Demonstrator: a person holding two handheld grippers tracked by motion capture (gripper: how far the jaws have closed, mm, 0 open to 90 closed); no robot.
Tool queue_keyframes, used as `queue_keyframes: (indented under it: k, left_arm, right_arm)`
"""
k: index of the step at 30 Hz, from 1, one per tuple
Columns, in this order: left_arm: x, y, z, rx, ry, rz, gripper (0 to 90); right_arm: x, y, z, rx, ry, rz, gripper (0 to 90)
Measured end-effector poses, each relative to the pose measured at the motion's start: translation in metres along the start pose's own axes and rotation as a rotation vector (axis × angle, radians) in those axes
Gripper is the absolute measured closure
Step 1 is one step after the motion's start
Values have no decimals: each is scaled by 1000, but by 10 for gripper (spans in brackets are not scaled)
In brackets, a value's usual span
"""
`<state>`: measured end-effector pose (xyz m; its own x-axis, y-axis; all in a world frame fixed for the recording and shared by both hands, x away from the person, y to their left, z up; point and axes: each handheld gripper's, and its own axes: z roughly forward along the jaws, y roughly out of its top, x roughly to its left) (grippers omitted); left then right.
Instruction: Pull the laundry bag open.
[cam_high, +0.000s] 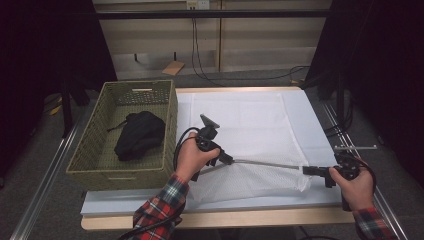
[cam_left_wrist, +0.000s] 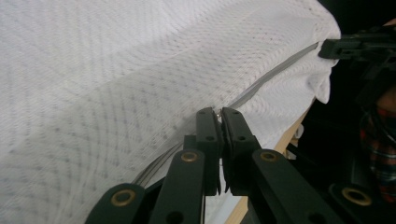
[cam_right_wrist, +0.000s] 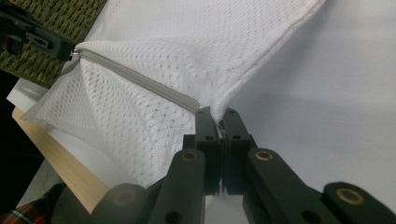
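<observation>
No readable text, labels, brands, numbers or signs anywhere. Nothing printed on the white mesh bag (cam_high: 250, 145), the woven basket (cam_high: 95, 150) at left, the dark cloth (cam_high: 139, 135) inside it, or the table (cam_high: 210, 218). A small white plate on the far wall (cam_high: 197, 4) is too small to read.

I see the white mesh laundry bag (cam_high: 250, 135) spread across the bench's centre, its grey zipper (cam_high: 267, 163) stretched taut along the six o'clock edge.
</observation>
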<state>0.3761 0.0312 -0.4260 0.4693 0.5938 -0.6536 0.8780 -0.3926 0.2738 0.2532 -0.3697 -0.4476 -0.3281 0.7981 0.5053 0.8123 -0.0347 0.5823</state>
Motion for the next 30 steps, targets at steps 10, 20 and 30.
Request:
queue_keyframes:
  k: [10, 20, 30]
  left_arm:
    - [5, -1, -6, -9, 4, -8, 867]
    - [6, -1, -8, -8, -7, -20, 867]
    - [5, -1, -7, -10, -6, -25, 867]
  right_arm:
    - [0, 1, 1, -3, 7, 2, 887]
    - [0, 0, 0, -1, 9, 6, 887]
    - [-2, -2, -3, -3, -6, 11, 887]
